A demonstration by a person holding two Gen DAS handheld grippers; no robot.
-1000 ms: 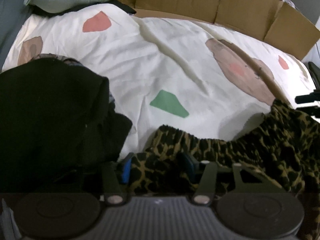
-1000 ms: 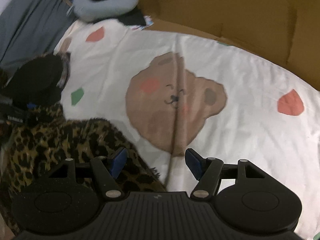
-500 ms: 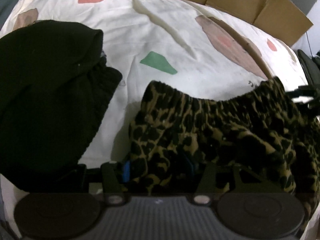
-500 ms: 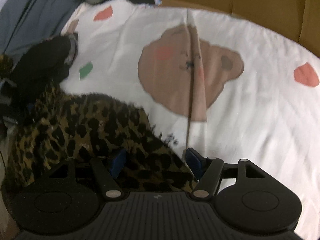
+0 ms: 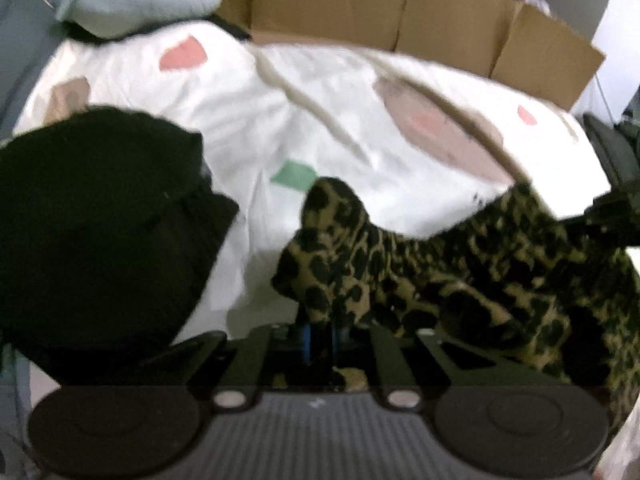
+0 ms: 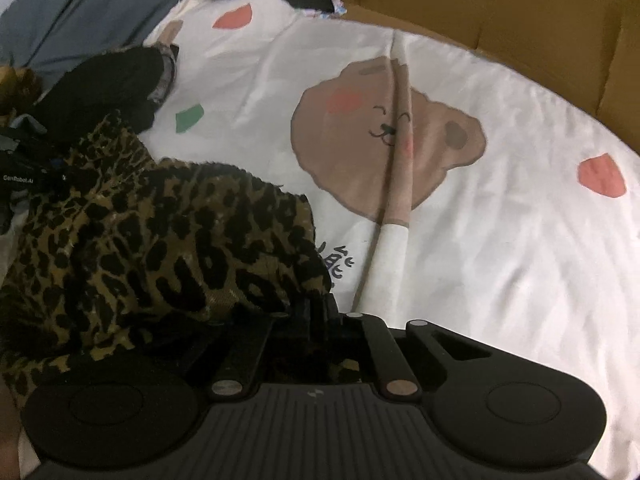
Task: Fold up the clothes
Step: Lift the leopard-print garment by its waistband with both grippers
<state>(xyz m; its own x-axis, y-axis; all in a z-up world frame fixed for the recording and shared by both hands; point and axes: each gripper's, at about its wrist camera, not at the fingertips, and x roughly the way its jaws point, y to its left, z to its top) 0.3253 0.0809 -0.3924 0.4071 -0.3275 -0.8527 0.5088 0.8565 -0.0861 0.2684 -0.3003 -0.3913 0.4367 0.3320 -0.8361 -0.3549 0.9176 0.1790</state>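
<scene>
On the bed, over the white bear sheet (image 6: 480,240), the leopard-print cloth (image 6: 168,240) hangs stretched between the two tools. Both the left tool (image 5: 318,334) and the right tool (image 6: 316,318) are squeezed together on an edge of it, one at each end. It looks soft, light and floppy, so it would sag in the middle and bunch up. I think the stretchy, gathered edge is the best place to hold. A black pile of clothes (image 5: 96,216) sits just beside it. Small white letters on the left tool in the right view start with "Gen"; the rest is too small to read
</scene>
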